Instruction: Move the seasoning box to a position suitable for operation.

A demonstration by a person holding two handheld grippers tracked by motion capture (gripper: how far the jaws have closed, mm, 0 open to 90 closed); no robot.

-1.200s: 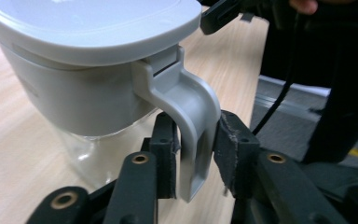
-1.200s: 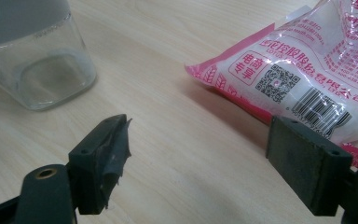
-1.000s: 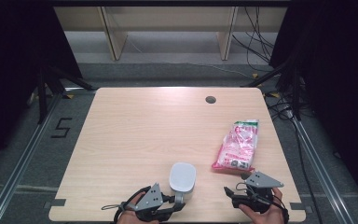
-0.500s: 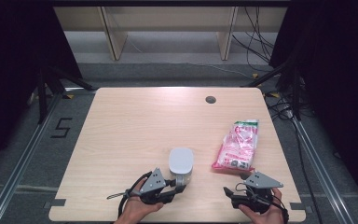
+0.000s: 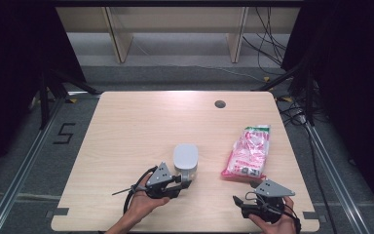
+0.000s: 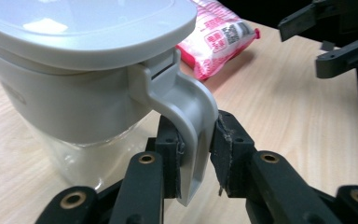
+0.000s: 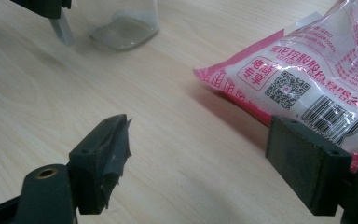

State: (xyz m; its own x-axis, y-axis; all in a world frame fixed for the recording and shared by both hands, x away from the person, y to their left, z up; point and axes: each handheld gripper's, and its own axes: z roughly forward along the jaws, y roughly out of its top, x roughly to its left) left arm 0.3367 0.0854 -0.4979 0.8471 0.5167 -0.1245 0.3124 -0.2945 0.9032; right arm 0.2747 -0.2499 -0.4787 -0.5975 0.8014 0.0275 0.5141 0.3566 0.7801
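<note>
Pale wooden table (image 5: 136, 126), bare across its far half: the left tool (image 6: 196, 144) clamps the grey handle of a lidded clear jug (image 5: 185, 160) near the front edge, seen close in its own view. Right tool (image 7: 198, 158), jaws wide and holding nothing, rests low beside a pink packet (image 5: 249, 152).

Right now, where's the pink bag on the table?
In the high view the pink bag lies on the right half of the table, right of the lidded jug and just beyond the right gripper.
</note>
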